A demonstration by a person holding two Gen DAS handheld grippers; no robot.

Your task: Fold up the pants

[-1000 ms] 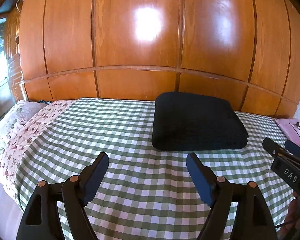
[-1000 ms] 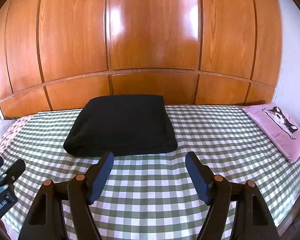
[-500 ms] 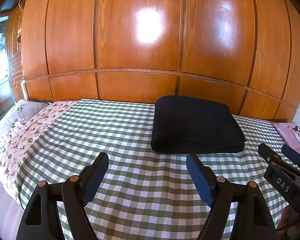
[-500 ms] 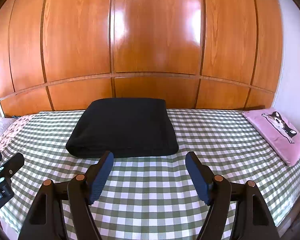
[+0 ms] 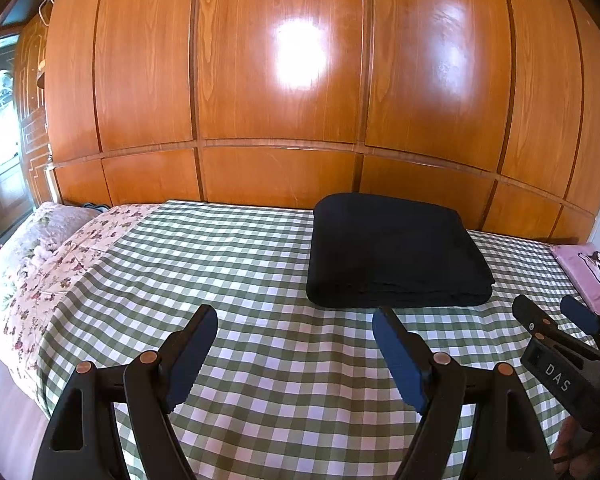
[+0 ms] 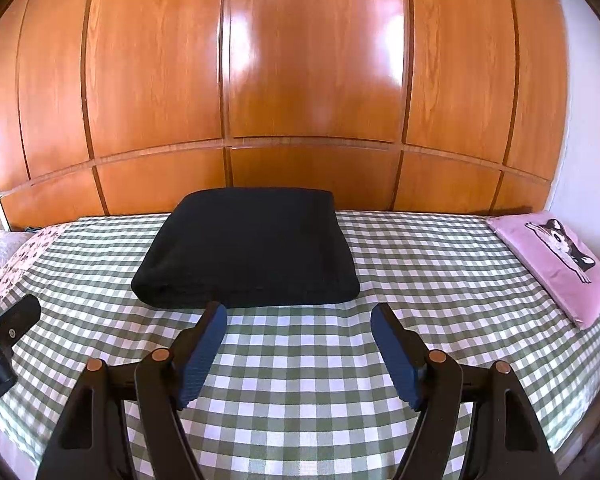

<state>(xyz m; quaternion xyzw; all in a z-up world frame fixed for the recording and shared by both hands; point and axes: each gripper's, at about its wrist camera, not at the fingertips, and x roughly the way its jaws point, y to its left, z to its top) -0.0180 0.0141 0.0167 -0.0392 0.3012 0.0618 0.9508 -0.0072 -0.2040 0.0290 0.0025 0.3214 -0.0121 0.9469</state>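
Observation:
Black pants (image 5: pixel 392 252) lie folded in a neat rectangle on the green checked bedspread (image 5: pixel 240 272), near the wooden headboard. They also show in the right wrist view (image 6: pixel 248 248). My left gripper (image 5: pixel 295 316) is open and empty, held above the bed short of the pants, which lie ahead to its right. My right gripper (image 6: pixel 299 314) is open and empty, just short of the pants' near edge. The right gripper's body (image 5: pixel 560 344) shows at the lower right of the left wrist view.
A wooden panelled headboard wall (image 6: pixel 300 100) stands behind the bed. A pink cat-print pillow (image 6: pixel 556 256) lies at the bed's right end. A floral quilt (image 5: pixel 40 264) hangs at the left end. The left gripper's body (image 6: pixel 4 336) shows at the left edge.
Both grippers have pulled back and risen slightly from the folded pants, staying open. The pants have not moved.

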